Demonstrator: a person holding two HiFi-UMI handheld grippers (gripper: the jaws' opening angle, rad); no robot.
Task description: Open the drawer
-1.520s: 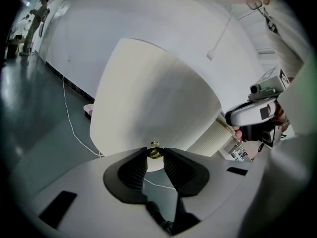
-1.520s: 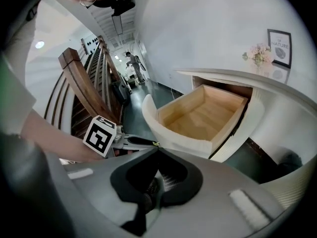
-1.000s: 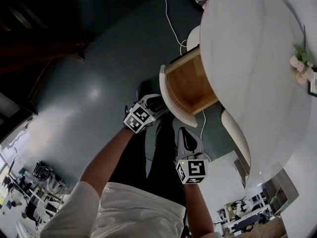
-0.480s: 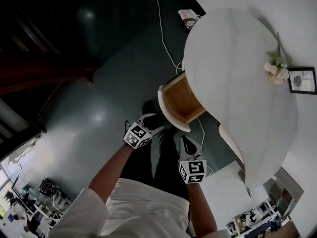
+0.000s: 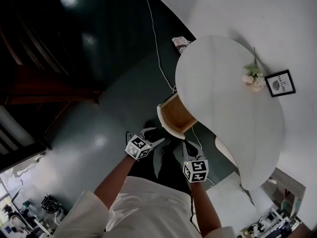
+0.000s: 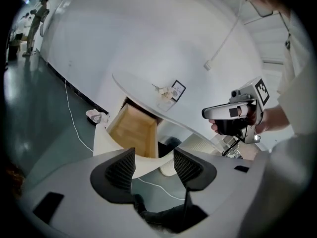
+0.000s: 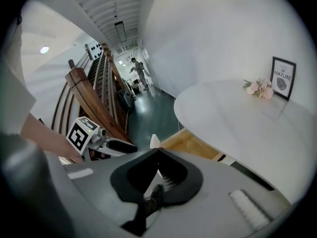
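The drawer [image 5: 177, 115] stands pulled out from under the rim of the white counter [image 5: 223, 103], its pale wooden inside open to view and its white front facing the person. Both claws hang in the air on the near side of the drawer, apart from it and touching nothing. The left claw [image 6: 153, 157] is released: its jaws have just been opening and stand wide apart with nothing between them, only the drawer front and the dark floor [image 5: 99, 108] showing through the gap. The right claw [image 7: 158, 149] is clenched, its tips meeting on nothing. On the far part of the counter lie a small sprig of flowers [image 5: 252, 77] and, just beside it, a framed picture [image 5: 280, 83]. A white cable [image 5: 154, 38] runs across the floor towards the counter.
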